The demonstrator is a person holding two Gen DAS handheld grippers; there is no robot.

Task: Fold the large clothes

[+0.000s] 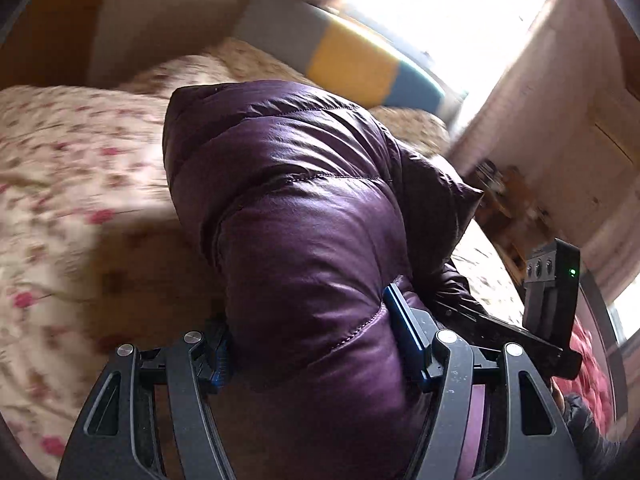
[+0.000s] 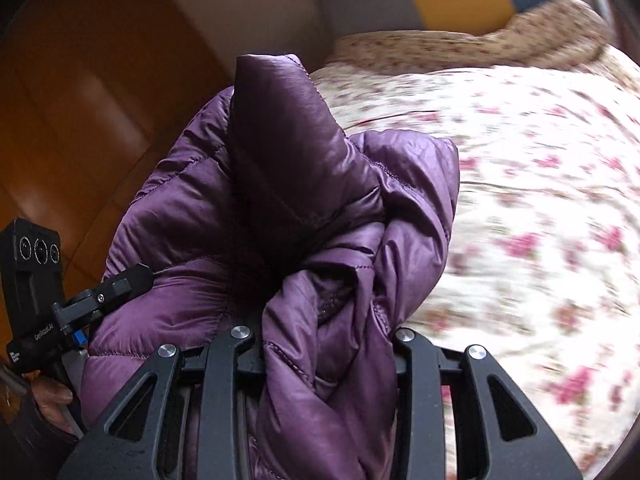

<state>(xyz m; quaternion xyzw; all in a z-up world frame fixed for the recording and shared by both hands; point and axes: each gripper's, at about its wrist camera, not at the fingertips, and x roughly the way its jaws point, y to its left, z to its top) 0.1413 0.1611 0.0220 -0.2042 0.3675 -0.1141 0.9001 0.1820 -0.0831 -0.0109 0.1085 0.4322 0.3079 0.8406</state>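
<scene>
A shiny purple quilted jacket [image 1: 304, 208] hangs bunched over the floral bed, held at two places. In the left wrist view my left gripper [image 1: 312, 344] is shut on a thick puffed fold, with the blue pads [image 1: 404, 332] pressing in from both sides. In the right wrist view my right gripper [image 2: 324, 320] is shut on a gathered bundle of the same jacket [image 2: 280, 184]. The cloth hides its fingertips. Each view shows the other gripper's black body at its edge, at the jacket's side.
The bed carries a cream sheet with pink flowers [image 2: 540, 208] and a rumpled floral quilt [image 2: 460, 44] at the head. A grey, yellow and blue striped cushion [image 1: 352, 64] leans under a bright window [image 1: 440, 4]. Brown wooden panelling [image 2: 92, 92] stands to the left. A hand [image 2: 50, 398] grips the left tool.
</scene>
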